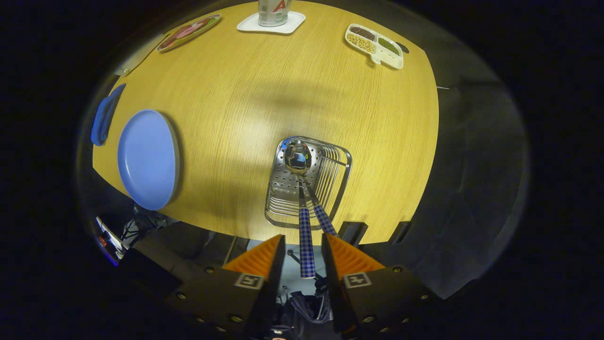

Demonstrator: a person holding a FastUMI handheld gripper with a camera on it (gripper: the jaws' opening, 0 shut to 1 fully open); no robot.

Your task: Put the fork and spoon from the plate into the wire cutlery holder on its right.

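gripper view showed the tool (303, 264) spread around the spoon (298, 158) handle, not pinching; spoon and fork (323, 218) stood in the wire holder (342, 182) near the counter (283, 104) edge. withdrawing carelessly could snag a handle, tipping the holder.

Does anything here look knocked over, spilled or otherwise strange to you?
Nothing is spilled or broken. The wire holder sits upright on the table with a spoon and a second checked handle in it. The blue plate is bare. The gripper has its fingers parted either side of the spoon's handle, not pressing it.
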